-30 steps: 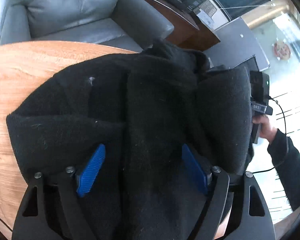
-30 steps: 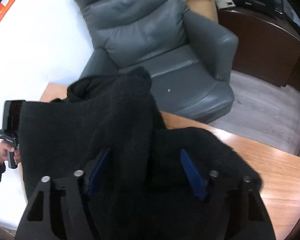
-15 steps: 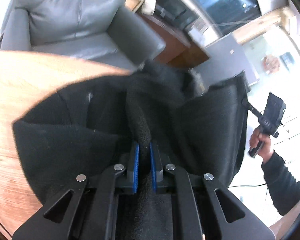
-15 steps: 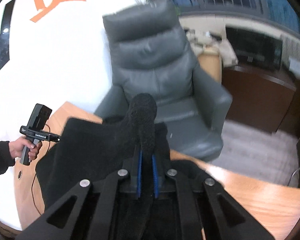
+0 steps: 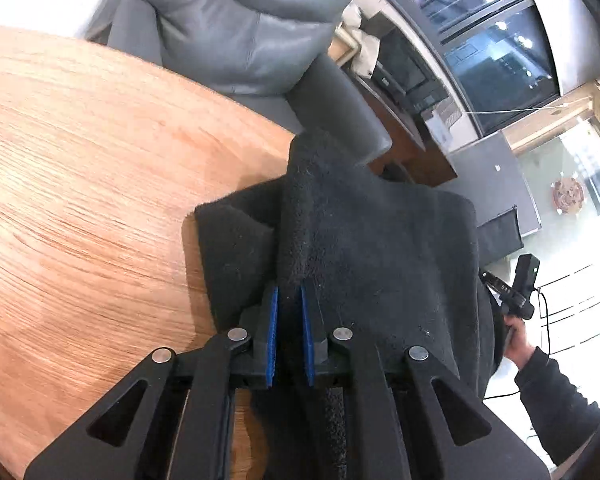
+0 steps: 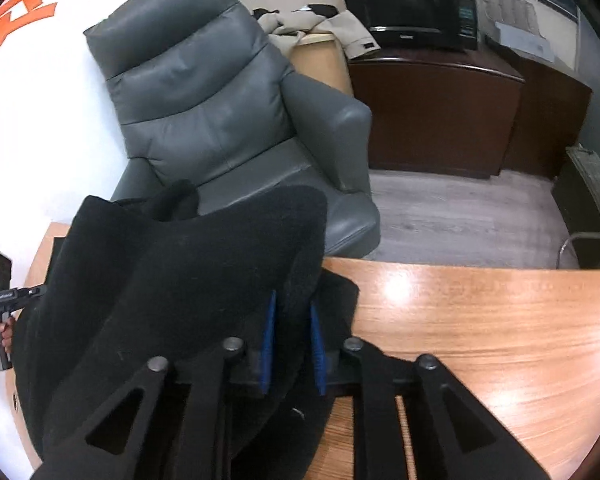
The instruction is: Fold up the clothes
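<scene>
So on the left there's just bare wooden table (image 5: 80, 184), nice orange grain. Moving in from there you hit the black fleece garment (image 5: 372, 248), which sits partly on the table near its far edge and is partly lifted up off it. The left gripper (image 5: 289, 300) has its blue pads (image 5: 272, 336) clamped tight on a raised ridge of the fleece, so a thick fold runs straight up out of the jaws. The fabric then stretches flat-ish over to the right, where a person's hand (image 5: 518, 340) in a dark sleeve is holding the other tool at the far edge of the cloth.

From that other side, the right gripper (image 6: 293, 308) is pinching a fold of the same garment too, fleece packed between its blue pads (image 6: 318, 344). Its jaws have just been easing apart a little, but the cloth is clearly between them and draped up over the top. The rest hangs off to the left in a big dark sheet.

Behind the table there's a grey leather armchair (image 6: 204, 100), and further right a dark wood cabinet (image 6: 436, 116) with a black microwave (image 6: 410, 14) on it.
</scene>
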